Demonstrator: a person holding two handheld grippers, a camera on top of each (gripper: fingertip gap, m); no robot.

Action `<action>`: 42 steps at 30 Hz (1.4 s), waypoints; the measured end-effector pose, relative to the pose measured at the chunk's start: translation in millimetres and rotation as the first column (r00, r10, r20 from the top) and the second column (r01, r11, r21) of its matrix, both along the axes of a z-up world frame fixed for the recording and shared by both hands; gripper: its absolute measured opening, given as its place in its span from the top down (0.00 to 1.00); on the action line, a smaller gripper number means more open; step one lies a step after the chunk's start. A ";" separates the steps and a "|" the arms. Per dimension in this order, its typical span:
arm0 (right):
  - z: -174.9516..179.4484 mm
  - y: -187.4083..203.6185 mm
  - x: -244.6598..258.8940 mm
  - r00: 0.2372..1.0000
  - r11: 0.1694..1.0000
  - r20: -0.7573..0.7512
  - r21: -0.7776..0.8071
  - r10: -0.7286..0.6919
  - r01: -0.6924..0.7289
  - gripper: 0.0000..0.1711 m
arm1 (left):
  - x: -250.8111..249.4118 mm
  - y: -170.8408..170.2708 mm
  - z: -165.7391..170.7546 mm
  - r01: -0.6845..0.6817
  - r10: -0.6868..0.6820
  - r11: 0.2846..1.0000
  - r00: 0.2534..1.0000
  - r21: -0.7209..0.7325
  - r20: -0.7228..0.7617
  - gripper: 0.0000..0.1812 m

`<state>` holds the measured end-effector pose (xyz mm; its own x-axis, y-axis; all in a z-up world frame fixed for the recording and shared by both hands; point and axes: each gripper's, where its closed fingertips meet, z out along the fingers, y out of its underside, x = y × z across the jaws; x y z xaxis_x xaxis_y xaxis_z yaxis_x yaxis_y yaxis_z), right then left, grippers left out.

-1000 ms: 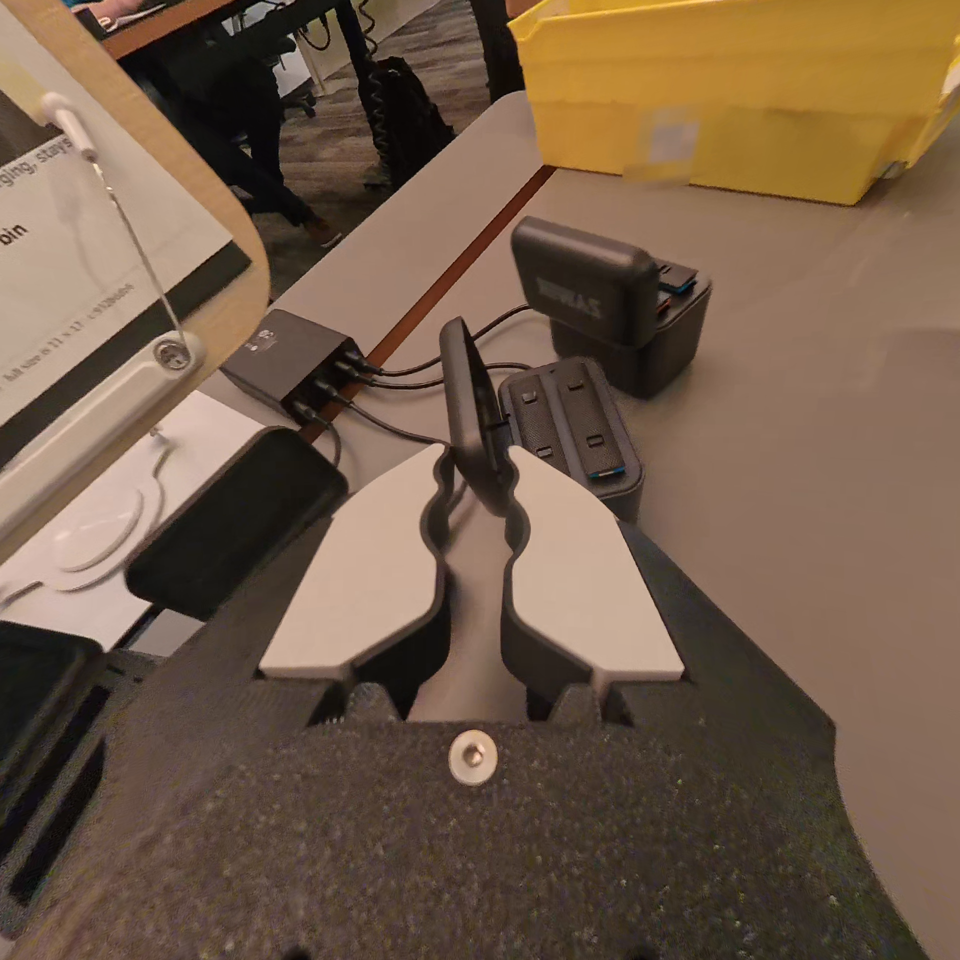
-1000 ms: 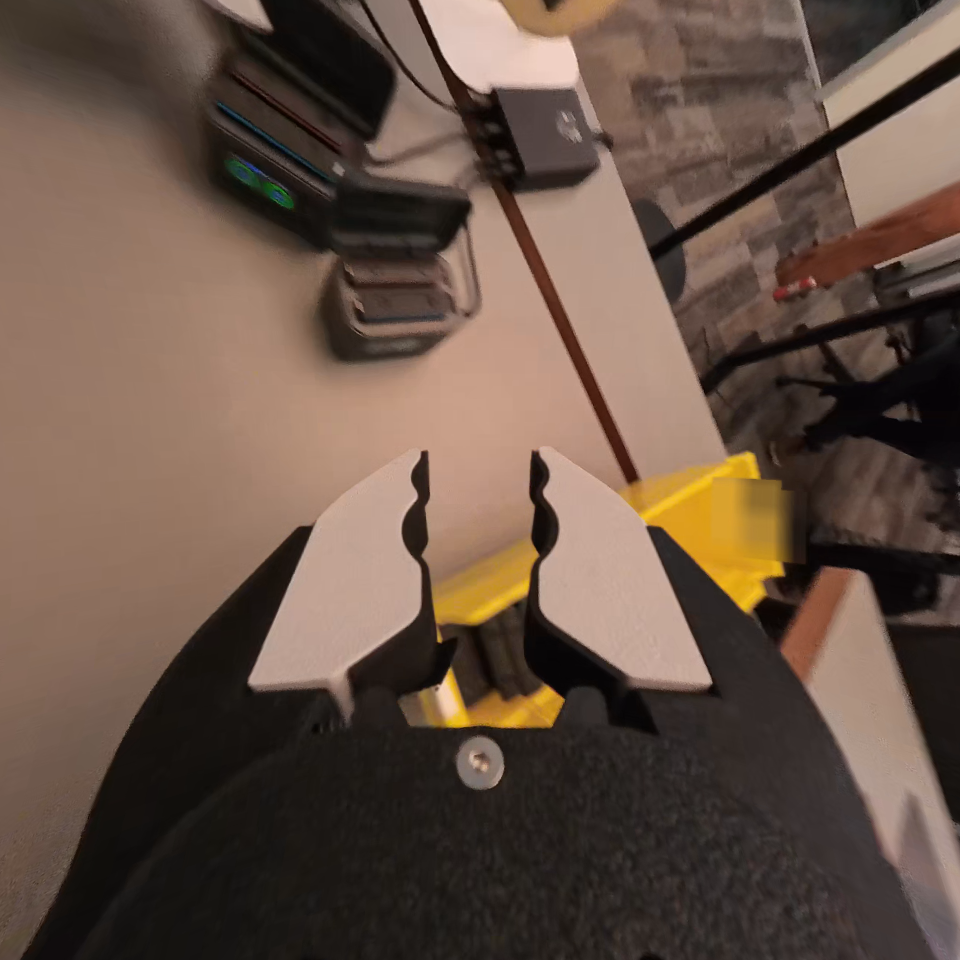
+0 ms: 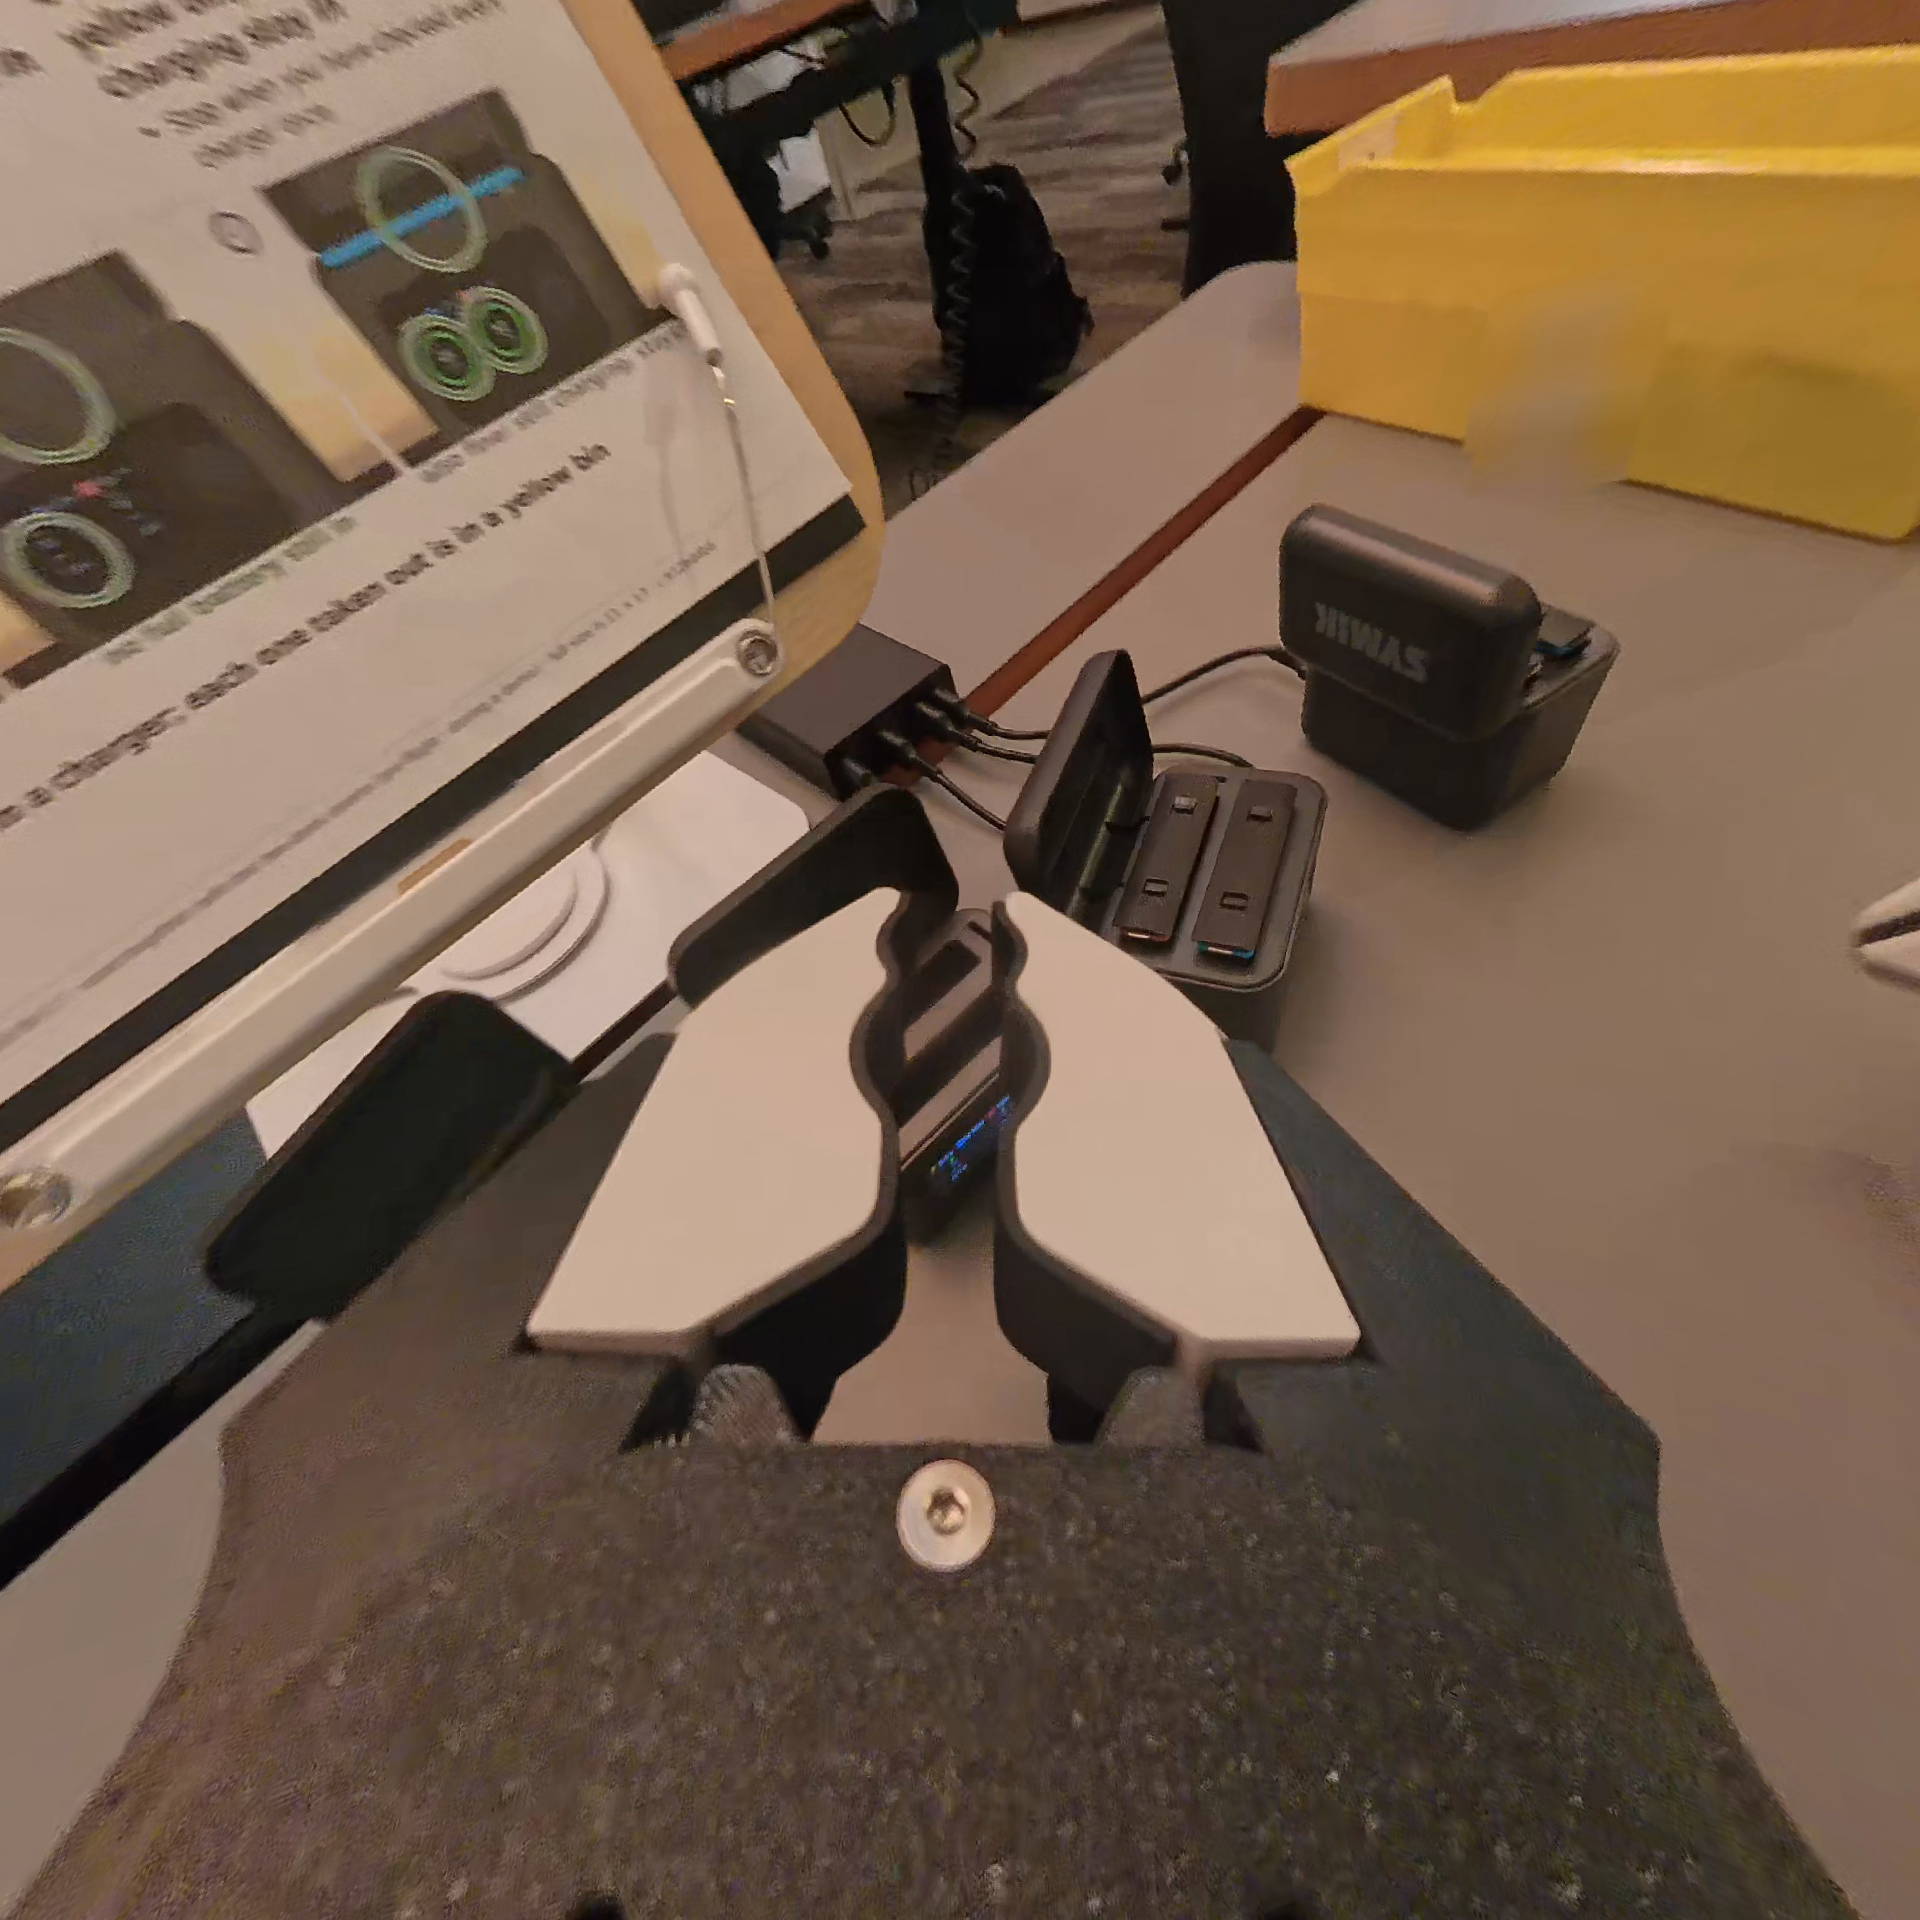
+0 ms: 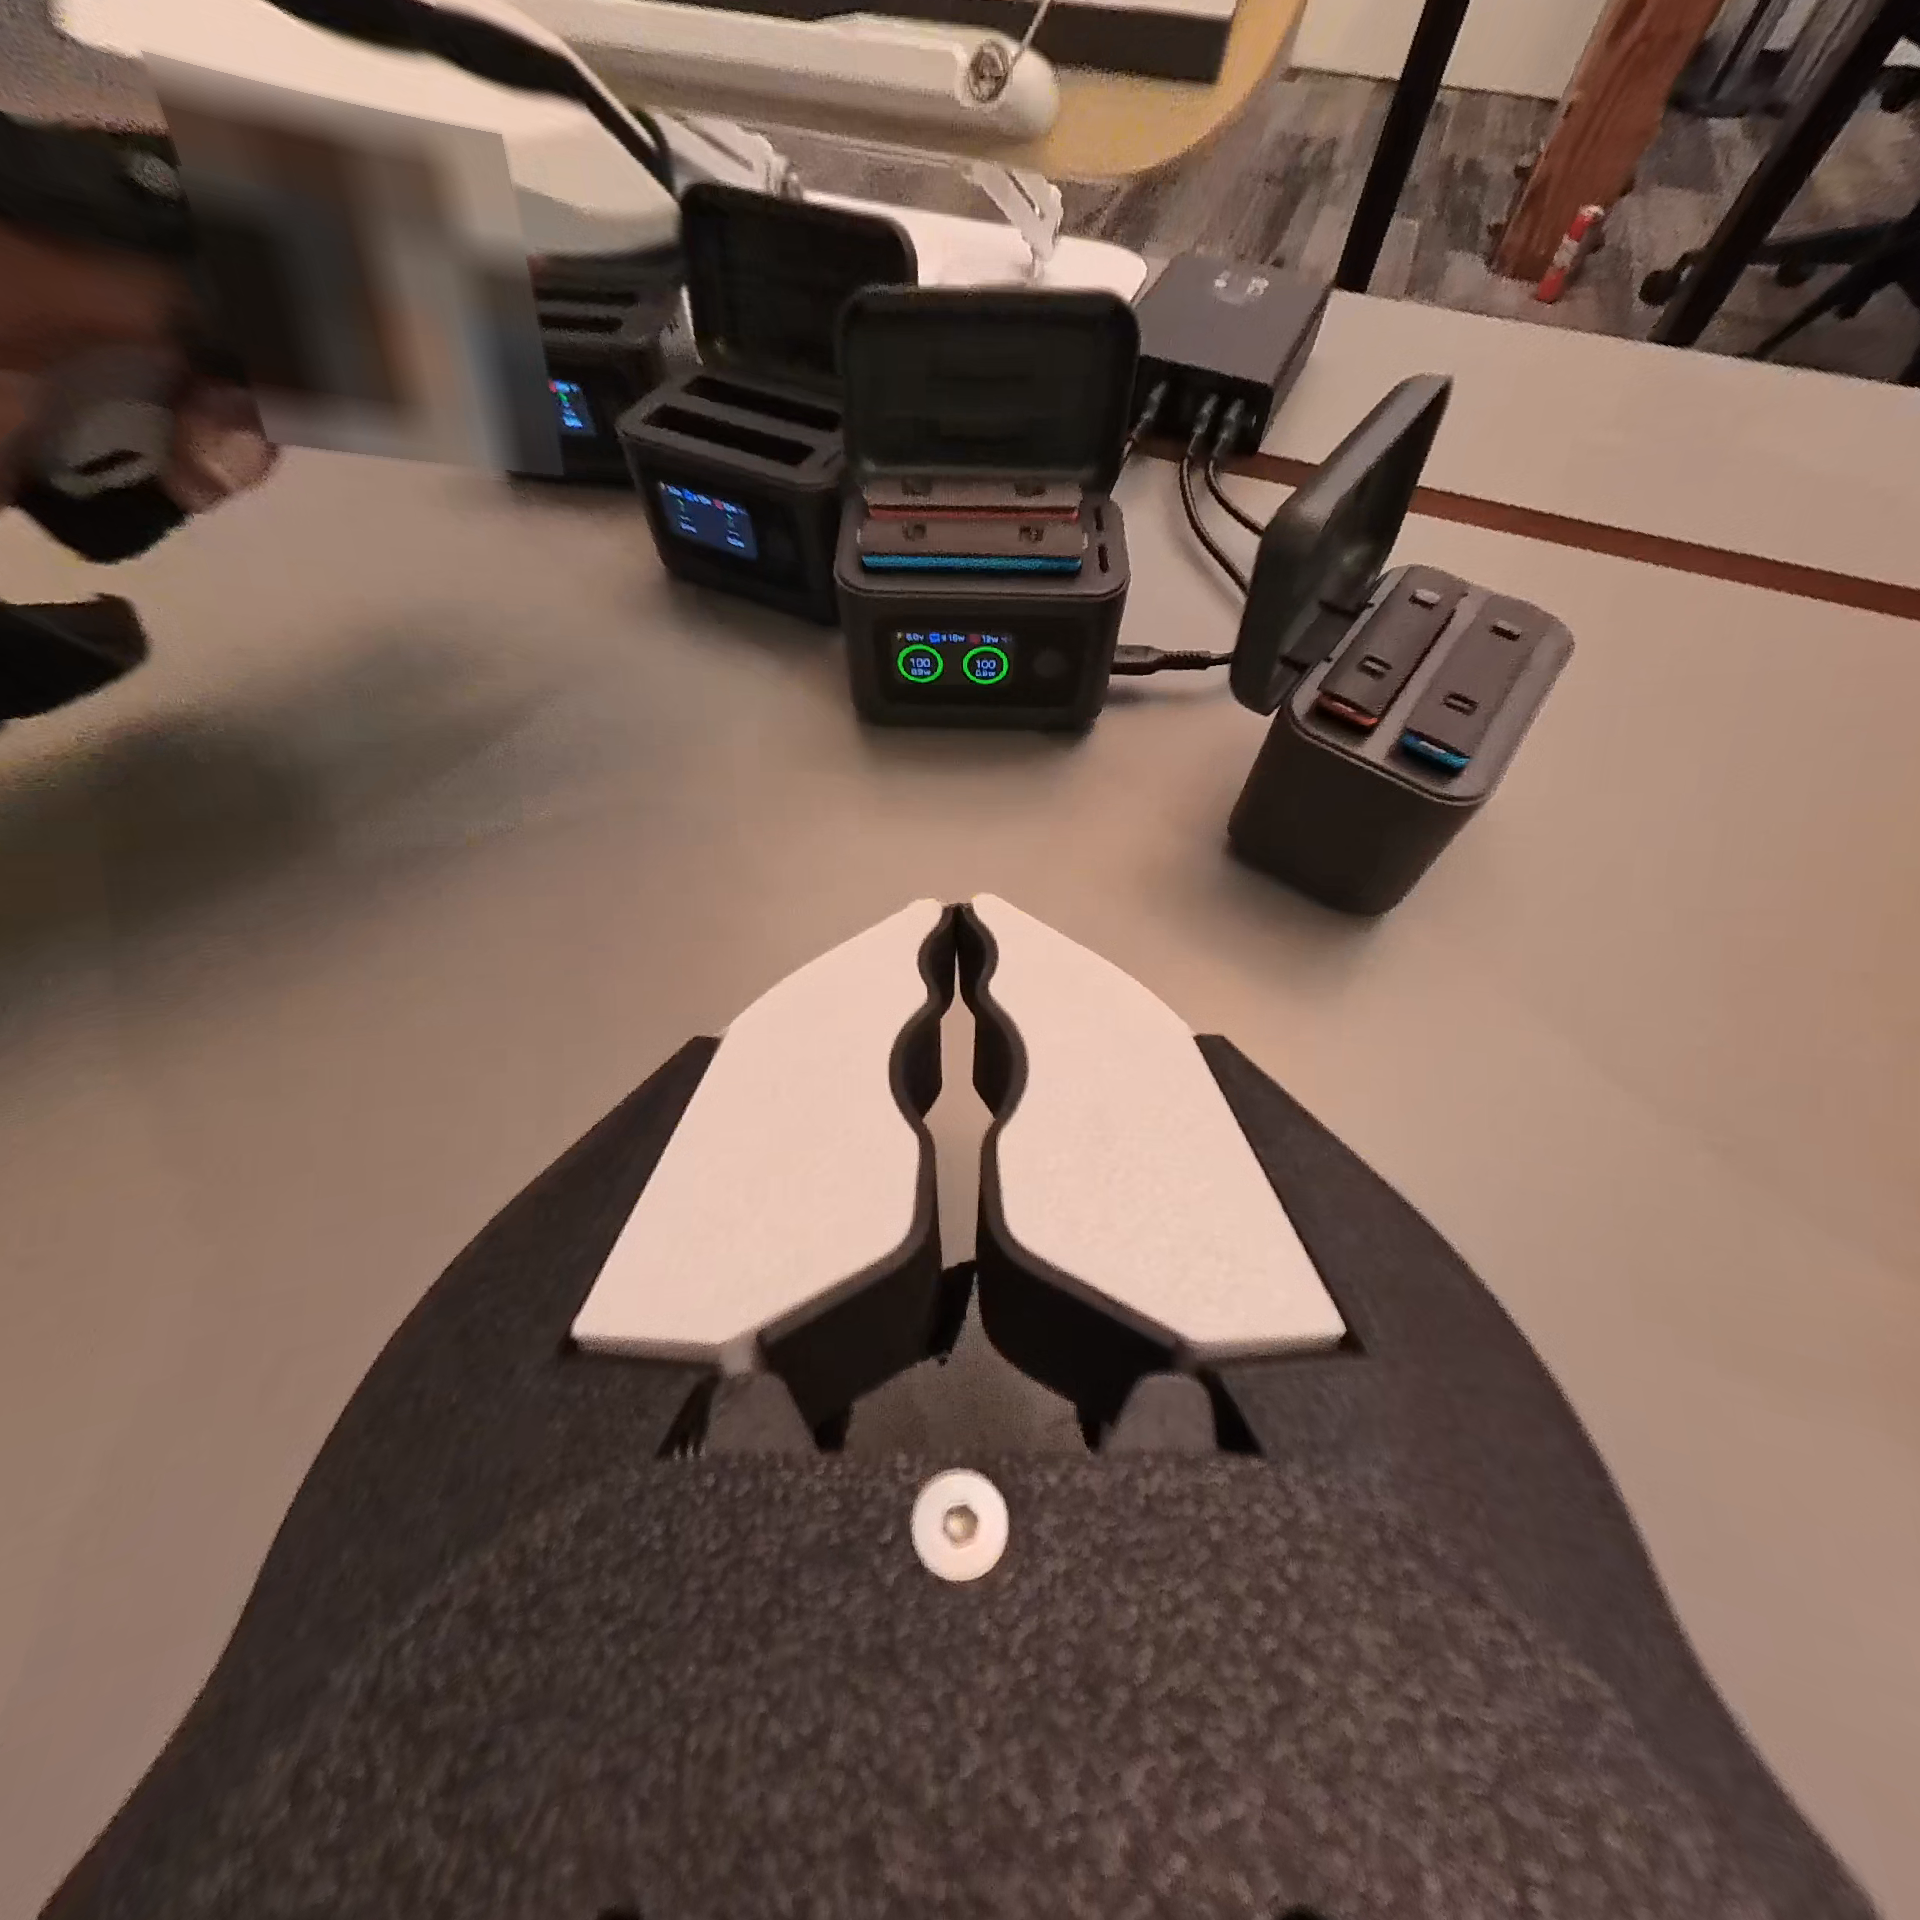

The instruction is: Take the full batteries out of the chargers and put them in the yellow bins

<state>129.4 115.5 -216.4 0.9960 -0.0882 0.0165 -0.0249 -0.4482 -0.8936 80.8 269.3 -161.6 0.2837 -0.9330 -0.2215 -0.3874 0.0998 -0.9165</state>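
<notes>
Left gripper (image 3: 948, 914) hovers spread over an empty charger (image 3: 951, 1091); right gripper (image 4: 958, 914), pressed together, hangs above the grey table (image 4: 416, 987).

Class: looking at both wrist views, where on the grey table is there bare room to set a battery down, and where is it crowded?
Bare: the grey table between the right tongs and the chargers, and the stretch between the open charger and the yellow bin. Crowded: the back edge, where chargers stand side by side, cabled to a black hub.
</notes>
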 end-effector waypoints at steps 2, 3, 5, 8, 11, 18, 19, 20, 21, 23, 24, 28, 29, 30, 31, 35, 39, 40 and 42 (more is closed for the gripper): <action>-7.5 4.2 1.8 1.000 1.000 0.016 -0.010 -0.012 0.013 1.00 | -9.6 -0.7 4.9 -0.036 0.037 0.999 0.999 -0.022 0.041 0.95; -10.0 5.5 2.2 1.000 1.000 0.017 -0.011 -0.018 0.018 1.00 | -13.9 -1.3 6.4 -0.051 0.053 0.998 0.997 -0.036 0.058 0.96; -13.2 6.9 2.8 0.999 1.000 0.029 -0.008 -0.026 0.026 1.00 | -21.6 -2.6 8.5 -0.069 0.072 0.997 0.994 -0.043 0.081 0.97; -16.4 7.7 4.1 0.998 0.999 0.060 -0.005 -0.036 0.037 1.00 | -30.5 -3.9 6.6 -0.091 0.095 0.995 0.991 -0.048 0.090 0.97; -12.3 9.3 4.3 0.996 0.999 0.079 0.024 -0.042 0.040 1.00 | -37.2 -5.3 -4.4 -0.091 0.094 0.994 0.993 -0.053 0.064 0.97; -14.0 9.8 3.5 0.994 0.999 0.098 0.011 -0.041 0.040 1.00 | -47.8 9.4 -23.1 -0.141 0.145 0.986 0.988 -0.091 0.047 0.96; -14.2 10.0 3.1 0.994 0.999 0.103 0.010 -0.039 0.038 1.00 | -48.7 10.6 -24.2 -0.144 0.149 0.985 0.988 -0.093 0.045 0.96; -14.5 10.1 2.8 0.993 0.999 0.108 0.008 -0.037 0.036 1.00 | -49.7 12.0 -24.8 -0.150 0.154 0.984 0.987 -0.094 0.044 0.96; -14.7 10.2 2.5 0.993 0.999 0.111 0.006 -0.036 0.035 1.00 | -50.7 13.5 -25.1 -0.155 0.160 0.983 0.986 -0.094 0.045 0.96; -15.3 10.4 2.6 0.993 0.999 0.109 0.003 -0.035 0.035 1.00 | -52.4 15.6 -26.6 -0.160 0.165 0.982 0.985 -0.098 0.042 0.96; -15.4 10.4 2.8 0.994 0.999 0.106 0.002 -0.036 0.036 1.00 | -53.4 17.1 -27.3 -0.165 0.170 0.981 0.985 -0.098 0.042 0.95; -15.8 10.5 2.6 0.994 0.999 0.106 0.000 -0.036 0.036 1.00 | -56.1 20.7 -31.1 -0.176 0.181 0.979 0.983 -0.104 0.034 0.95; -15.8 10.5 2.5 0.994 0.999 0.105 0.000 -0.035 0.035 1.00 | -56.3 21.1 -31.5 -0.178 0.182 0.979 0.983 -0.104 0.033 0.95; -15.9 10.5 2.5 0.994 0.999 0.104 -0.001 -0.035 0.035 1.00 | -56.6 21.6 -32.0 -0.180 0.184 0.978 0.982 -0.104 0.033 0.95; -15.9 10.5 2.7 0.994 0.999 0.102 0.000 -0.036 0.036 1.00 | -56.9 21.8 -32.4 -0.181 0.185 0.978 0.982 -0.104 0.031 0.95; -15.7 10.3 2.2 0.994 0.999 0.104 0.002 -0.034 0.034 1.00 | -55.9 20.9 -35.3 -0.179 0.182 0.978 0.983 -0.108 0.025 0.95; -12.3 9.9 3.6 0.994 0.999 0.104 0.018 -0.038 0.036 1.00 | -41.1 1.8 -42.7 -0.077 0.081 0.985 0.997 -0.152 0.016 0.84; -9.3 9.8 4.6 0.993 0.999 0.113 0.026 -0.039 0.036 1.00 | -35.2 -5.8 -46.2 -0.041 0.044 0.983 0.999 -0.176 0.013 0.79; 1.6 10.2 7.2 0.990 0.998 0.139 0.055 -0.040 0.032 1.00 | -23.6 -20.1 -51.1 0.020 -0.017 0.974 1.000 -0.224 0.013 0.72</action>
